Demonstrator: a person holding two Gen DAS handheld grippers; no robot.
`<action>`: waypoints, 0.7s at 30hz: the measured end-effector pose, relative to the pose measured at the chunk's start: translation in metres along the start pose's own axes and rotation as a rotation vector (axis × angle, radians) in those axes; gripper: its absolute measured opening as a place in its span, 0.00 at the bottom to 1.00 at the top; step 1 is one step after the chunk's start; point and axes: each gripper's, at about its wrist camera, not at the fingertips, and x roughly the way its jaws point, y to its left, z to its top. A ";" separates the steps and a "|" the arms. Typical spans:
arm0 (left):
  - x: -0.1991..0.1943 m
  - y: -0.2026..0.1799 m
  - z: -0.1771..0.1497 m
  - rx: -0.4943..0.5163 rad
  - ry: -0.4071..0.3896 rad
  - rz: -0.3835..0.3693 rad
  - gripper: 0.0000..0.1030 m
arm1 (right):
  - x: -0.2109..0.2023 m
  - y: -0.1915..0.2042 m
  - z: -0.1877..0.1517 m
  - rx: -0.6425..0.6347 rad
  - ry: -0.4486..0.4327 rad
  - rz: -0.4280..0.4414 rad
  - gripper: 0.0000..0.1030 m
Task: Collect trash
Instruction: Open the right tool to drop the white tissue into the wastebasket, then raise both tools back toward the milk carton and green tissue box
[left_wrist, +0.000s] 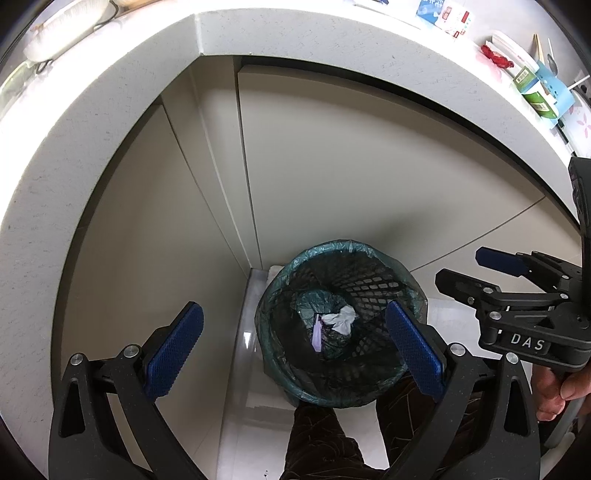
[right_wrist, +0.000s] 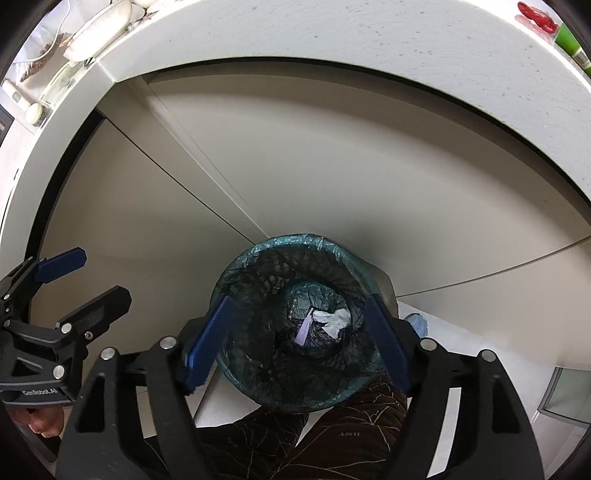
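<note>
Both tools hang open and empty over the lined wastebasket (right_wrist: 295, 325): right tool (right_wrist: 295, 339), left tool (left_wrist: 291, 350). The crumpled tissue (right_wrist: 332, 319) lies inside; best lift clear without snagging the liner.

From my left wrist camera, the right gripper (left_wrist: 469, 271) is cut off by the frame edge, and my own finger (left_wrist: 413, 349) hides part of the bin rim (left_wrist: 332, 247). The purple scrap (right_wrist: 303, 328) in the bin is too small to identify. The boxes on the desk (left_wrist: 532, 88) blur at the edge.
</note>
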 end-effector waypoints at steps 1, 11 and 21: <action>0.001 -0.001 0.000 0.001 0.000 -0.001 0.94 | 0.001 0.000 0.001 0.003 0.001 -0.006 0.74; -0.011 -0.001 0.008 0.000 -0.031 0.003 0.94 | -0.026 -0.013 0.005 0.032 -0.042 -0.066 0.92; -0.056 -0.010 0.040 -0.002 -0.082 -0.031 0.94 | -0.103 -0.034 0.017 0.072 -0.153 -0.107 0.92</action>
